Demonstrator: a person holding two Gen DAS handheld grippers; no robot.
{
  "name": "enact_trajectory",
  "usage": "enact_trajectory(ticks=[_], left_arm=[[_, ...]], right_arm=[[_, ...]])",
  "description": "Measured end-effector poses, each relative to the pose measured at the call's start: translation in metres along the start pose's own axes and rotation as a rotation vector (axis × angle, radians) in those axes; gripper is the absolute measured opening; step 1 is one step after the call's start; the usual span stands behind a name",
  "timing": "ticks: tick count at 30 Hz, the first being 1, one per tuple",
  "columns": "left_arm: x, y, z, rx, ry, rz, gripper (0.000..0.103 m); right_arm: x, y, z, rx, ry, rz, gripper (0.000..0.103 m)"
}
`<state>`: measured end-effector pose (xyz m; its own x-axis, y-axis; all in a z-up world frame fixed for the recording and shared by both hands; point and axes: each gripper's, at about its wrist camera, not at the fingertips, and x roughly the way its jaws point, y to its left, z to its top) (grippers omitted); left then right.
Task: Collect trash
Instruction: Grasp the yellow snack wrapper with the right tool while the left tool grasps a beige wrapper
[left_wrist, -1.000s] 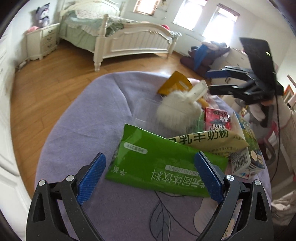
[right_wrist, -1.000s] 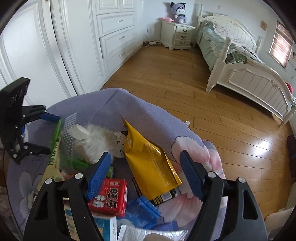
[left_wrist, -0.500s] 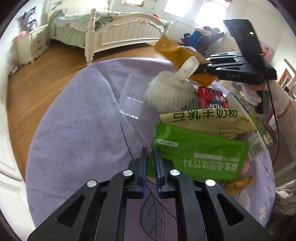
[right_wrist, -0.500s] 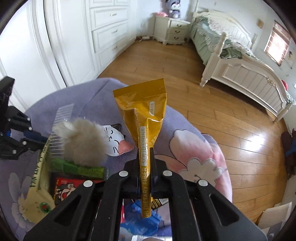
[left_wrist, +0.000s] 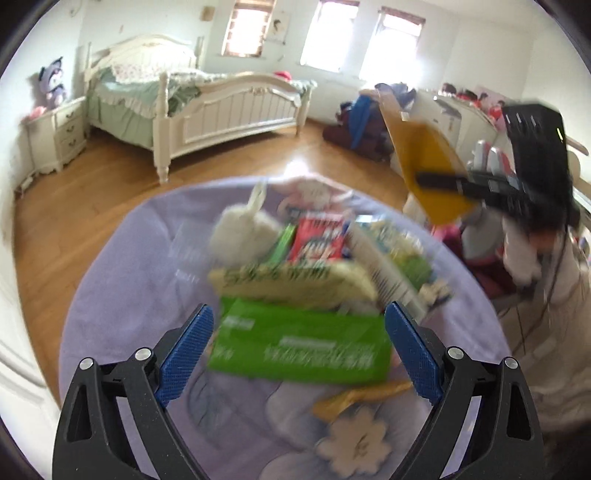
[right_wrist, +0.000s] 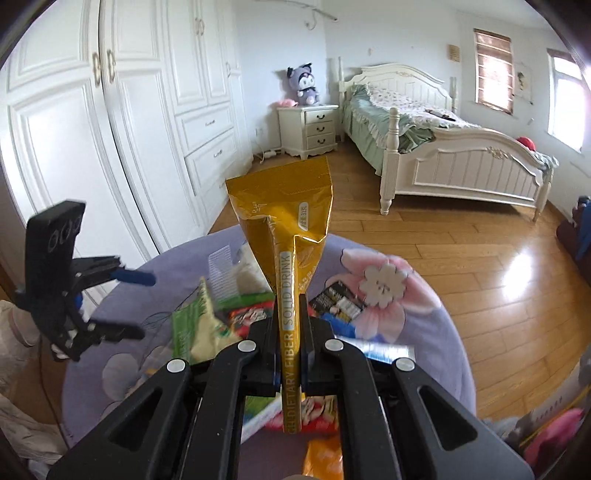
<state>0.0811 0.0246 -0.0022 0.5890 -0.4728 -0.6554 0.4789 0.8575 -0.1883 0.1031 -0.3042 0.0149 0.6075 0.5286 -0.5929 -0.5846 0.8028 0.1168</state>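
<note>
My right gripper (right_wrist: 288, 325) is shut on a yellow drink pouch (right_wrist: 286, 221) and holds it up above the round table; the pouch (left_wrist: 424, 166) and the right gripper (left_wrist: 439, 181) also show in the left wrist view at upper right. My left gripper (left_wrist: 297, 350) is open and empty, its blue pads either side of a green packet (left_wrist: 299, 343) lying on the lilac tablecloth (left_wrist: 122, 302). Behind it lie a pale yellow packet (left_wrist: 288, 280), a red packet (left_wrist: 317, 240) and a white fluffy toy (left_wrist: 240, 232). The left gripper (right_wrist: 125, 302) shows open in the right wrist view.
More wrappers, a clear plastic lid (right_wrist: 221, 273) and small cartons (right_wrist: 340, 302) crowd the table's middle. A white bed (left_wrist: 207, 107), a nightstand (right_wrist: 308, 125) and white wardrobes (right_wrist: 110, 129) stand around on the wooden floor (right_wrist: 480, 266). A person's white sleeve (left_wrist: 524, 258) is at the right.
My left gripper has opened and let go of the green packet, which lies between its pads. My right gripper has lifted the yellow pouch higher and away from the table.
</note>
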Motion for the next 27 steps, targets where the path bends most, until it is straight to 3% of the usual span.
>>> enact_trajectory(ticks=[2,4,8,10,14,15,19,27], left_arm=[[0.006,-0.030,0.009,0.161,-0.024,0.092,0.092],[0.012,-0.055,0.013,0.398,-0.022,0.153,0.092],[0.043,-0.065,0.014,0.762,0.144,0.159,0.092],[0.060,-0.064,0.019,0.840,0.206,0.145,0.084],[0.091,-0.058,0.031,0.806,0.318,0.108,0.029],[0.095,-0.058,0.029,0.805,0.333,0.105,0.023],[0.091,-0.059,0.026,0.723,0.312,0.094,0.017],[0.008,-0.055,0.042,0.359,0.022,0.050,0.013]], right_arm=[[-0.015,0.000,-0.016,0.046,-0.015,0.013,0.006],[-0.029,-0.002,-0.031,0.103,-0.021,0.042,0.006],[-0.055,-0.006,-0.062,0.153,0.000,0.045,0.006],[-0.063,-0.008,-0.075,0.175,0.007,0.061,0.006],[-0.070,-0.008,-0.088,0.188,0.008,0.048,0.007],[-0.072,-0.009,-0.090,0.198,0.003,0.052,0.007],[-0.077,-0.009,-0.096,0.230,-0.015,0.064,0.006],[-0.081,-0.005,-0.104,0.285,-0.104,0.144,0.007]])
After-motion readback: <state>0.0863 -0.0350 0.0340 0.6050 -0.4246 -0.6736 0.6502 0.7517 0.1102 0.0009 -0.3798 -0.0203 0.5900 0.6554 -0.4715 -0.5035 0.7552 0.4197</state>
